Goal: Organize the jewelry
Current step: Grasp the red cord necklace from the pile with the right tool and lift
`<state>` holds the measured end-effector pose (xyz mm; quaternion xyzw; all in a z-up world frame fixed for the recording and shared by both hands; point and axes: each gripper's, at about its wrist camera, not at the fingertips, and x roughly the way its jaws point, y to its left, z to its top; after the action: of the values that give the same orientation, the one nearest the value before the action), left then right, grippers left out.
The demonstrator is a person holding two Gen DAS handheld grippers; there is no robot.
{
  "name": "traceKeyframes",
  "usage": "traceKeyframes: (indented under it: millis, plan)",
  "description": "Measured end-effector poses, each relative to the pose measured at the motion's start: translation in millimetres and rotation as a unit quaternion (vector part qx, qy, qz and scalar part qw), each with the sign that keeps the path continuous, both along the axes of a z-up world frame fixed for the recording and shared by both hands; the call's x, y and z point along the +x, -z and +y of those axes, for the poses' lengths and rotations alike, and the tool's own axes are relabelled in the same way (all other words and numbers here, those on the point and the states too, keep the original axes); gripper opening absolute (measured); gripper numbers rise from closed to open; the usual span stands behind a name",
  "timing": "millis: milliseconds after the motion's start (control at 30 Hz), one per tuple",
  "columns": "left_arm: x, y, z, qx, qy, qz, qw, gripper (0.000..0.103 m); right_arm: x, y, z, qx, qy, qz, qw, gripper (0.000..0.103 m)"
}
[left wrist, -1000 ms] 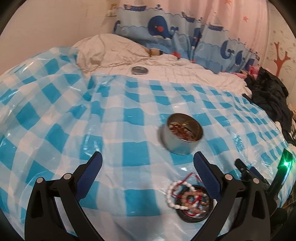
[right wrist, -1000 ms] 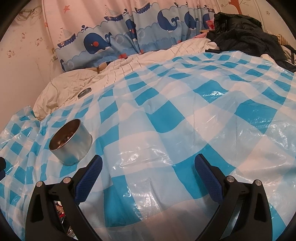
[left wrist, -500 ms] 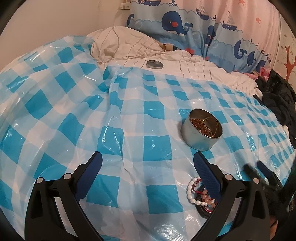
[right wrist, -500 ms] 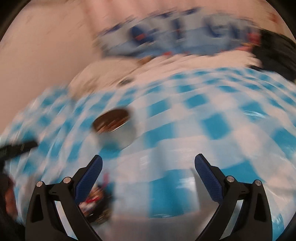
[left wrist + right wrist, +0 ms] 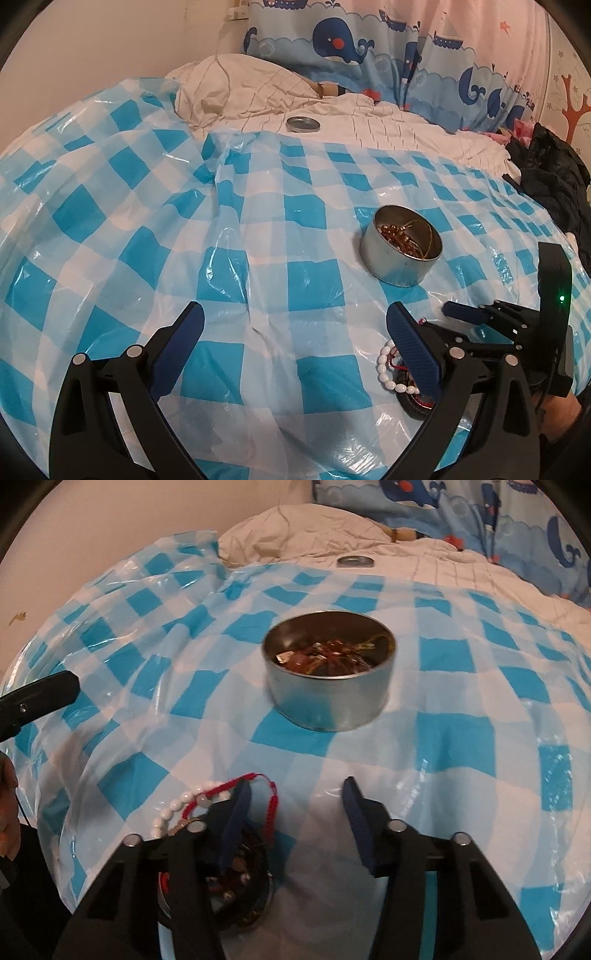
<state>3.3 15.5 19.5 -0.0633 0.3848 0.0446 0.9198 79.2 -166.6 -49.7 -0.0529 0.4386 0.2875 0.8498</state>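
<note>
Covering the bed, a blue-and-white checked plastic sheet (image 5: 229, 258) carries everything; near its middle stands a round metal tin (image 5: 328, 675) with amber jewelry inside, its lid (image 5: 303, 124) lying well apart on the white quilt; the left claw (image 5: 295, 350) gapes wide and empty; the right claw (image 5: 295, 812), just narrowed, holds nothing, one finger over a dark dish (image 5: 236, 890) of bracelets: white pearl beads (image 5: 388, 373), red cord (image 5: 271, 805).
</note>
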Motion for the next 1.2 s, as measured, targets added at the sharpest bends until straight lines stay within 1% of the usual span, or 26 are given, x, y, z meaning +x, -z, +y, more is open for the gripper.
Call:
traceKeyframes:
  millis: [33, 67, 100, 133, 200, 300, 400, 467, 567, 667, 733, 800, 867, 933, 1033, 1100, 1133, 1167, 1200]
  plan:
    - [0, 1, 0, -0.001, 0.000, 0.002, 1.0000, 0.095, -1, 0, 2, -0.003, -0.004, 0.000, 1.000, 0.020]
    - [1, 2, 0, -0.002, -0.001, 0.003, 1.0000, 0.095, -1, 1, 4, -0.009, -0.007, -0.003, 1.000, 0.012]
    - [1, 4, 1, -0.004, -0.002, 0.005, 1.0000, 0.095, -2, 0, 5, -0.011, -0.010, -0.005, 1.000, 0.006]
    - [2, 5, 2, -0.006, -0.003, 0.007, 1.0000, 0.095, -2, -1, 6, -0.008, -0.013, -0.004, 1.000, 0.004]
    - [3, 8, 3, -0.013, -0.003, 0.012, 0.9998, 0.095, -3, -6, 1, 0.018, -0.013, 0.001, 1.000, 0.003]
    - [4, 11, 4, -0.023, -0.005, 0.014, 0.9996, 0.095, 3, -25, -18, 0.099, 0.007, 0.012, 0.995, 0.003]
    - [5, 16, 3, -0.033, 0.002, 0.022, 0.9992, 0.095, 9, -43, -48, 0.186, 0.036, 0.018, 0.982, 0.003]
    - [7, 19, 2, -0.038, 0.008, 0.027, 0.9989, 0.095, 14, -48, -64, 0.227, 0.048, 0.026, 0.972, 0.003]
    - [9, 24, -3, -0.035, 0.015, 0.033, 0.9987, 0.095, 20, -54, -84, 0.273, 0.068, 0.033, 0.959, 0.003]
    - [10, 27, -10, -0.049, 0.036, 0.037, 0.9975, 0.095, 22, -63, -94, 0.291, 0.077, 0.028, 0.953, 0.003]
    - [11, 30, -19, -0.067, 0.064, 0.035, 0.9951, 0.095, 22, -64, -96, 0.299, 0.079, 0.029, 0.951, 0.003]
    - [9, 30, -33, -0.076, 0.099, 0.022, 0.9919, 0.095, 22, -65, -97, 0.303, 0.079, 0.031, 0.949, 0.003]
    - [6, 30, -50, -0.063, 0.133, 0.012, 0.9890, 0.095, 22, -65, -98, 0.308, 0.079, 0.032, 0.948, 0.003]
    - [2, 32, -75, -0.025, 0.176, -0.002, 0.9840, 0.095, 22, -66, -100, 0.311, 0.080, 0.033, 0.946, 0.004]
    - [-2, 39, -96, 0.015, 0.208, -0.003, 0.9780, 0.094, 22, -65, -101, 0.316, 0.080, 0.036, 0.945, 0.004]
    - [-2, 46, -104, 0.029, 0.218, 0.004, 0.9755, 0.085, 22, -65, -101, 0.317, 0.080, 0.037, 0.944, 0.004]
    - [-2, 49, -105, 0.029, 0.220, 0.007, 0.9749, 0.083, 23, -65, -101, 0.318, 0.080, 0.038, 0.944, 0.004]
    - [-1, 52, -105, 0.027, 0.220, 0.010, 0.9750, 0.077, 22, -64, -101, 0.319, 0.081, 0.038, 0.944, 0.004]
    - [1, 55, -105, 0.022, 0.219, 0.014, 0.9753, 0.068, 22, -64, -101, 0.319, 0.081, 0.039, 0.943, 0.004]
